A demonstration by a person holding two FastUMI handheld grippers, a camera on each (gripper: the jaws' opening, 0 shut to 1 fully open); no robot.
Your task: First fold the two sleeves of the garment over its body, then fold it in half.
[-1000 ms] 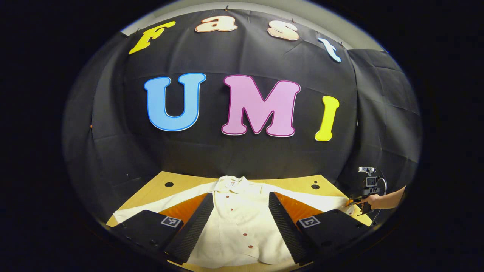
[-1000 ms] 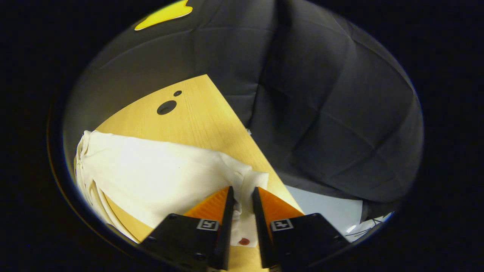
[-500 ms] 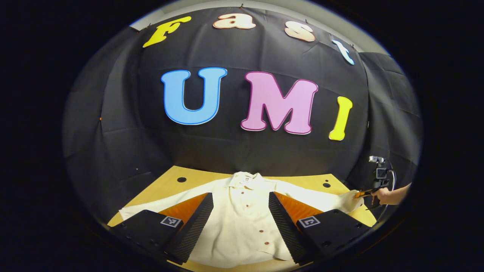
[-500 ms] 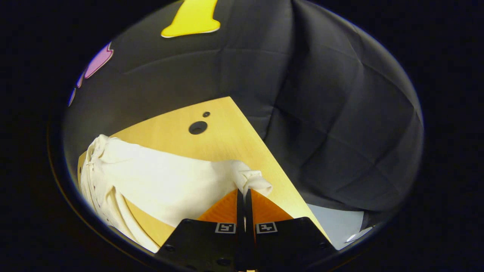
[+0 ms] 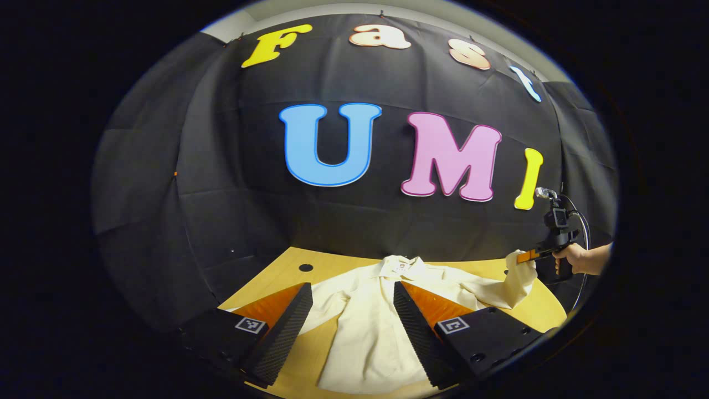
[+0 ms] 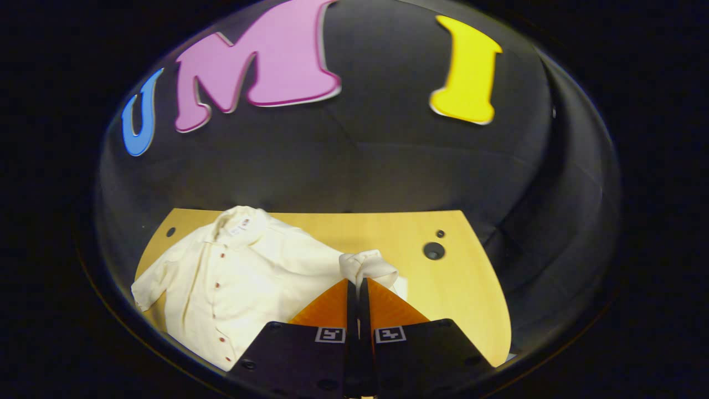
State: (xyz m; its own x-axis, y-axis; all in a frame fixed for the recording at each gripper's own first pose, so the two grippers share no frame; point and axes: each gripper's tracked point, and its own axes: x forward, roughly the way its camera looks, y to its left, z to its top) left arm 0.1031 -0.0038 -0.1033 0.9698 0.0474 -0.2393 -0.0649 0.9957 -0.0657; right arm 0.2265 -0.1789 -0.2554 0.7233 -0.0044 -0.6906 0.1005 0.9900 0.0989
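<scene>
A cream button-up shirt [image 5: 371, 327] lies face up on the wooden table [image 5: 266, 288], collar toward the booth wall. My left gripper [image 5: 353, 291] hangs open above the shirt's body, holding nothing. Far right in the left gripper view, a hand holds my right gripper [image 5: 526, 256], which has lifted the shirt's sleeve cuff [image 5: 518, 277] off the table. In the right gripper view my right gripper [image 6: 358, 284] is shut on that bunched cuff [image 6: 366, 266], with the shirt [image 6: 221, 282] spread out to its left and the other sleeve [image 6: 148, 285] lying flat.
The table [image 6: 460, 288] has round dark holes [image 6: 433, 250] near its far corners, one also at the left [image 5: 306, 267]. Black cloth walls close in behind and on both sides. Bare tabletop lies to the right of the shirt in the right gripper view.
My right gripper closed on the sleeve cuff, then rose and swung toward the shirt's body, pulling the sleeve up. My left gripper drifted left and stayed open.
</scene>
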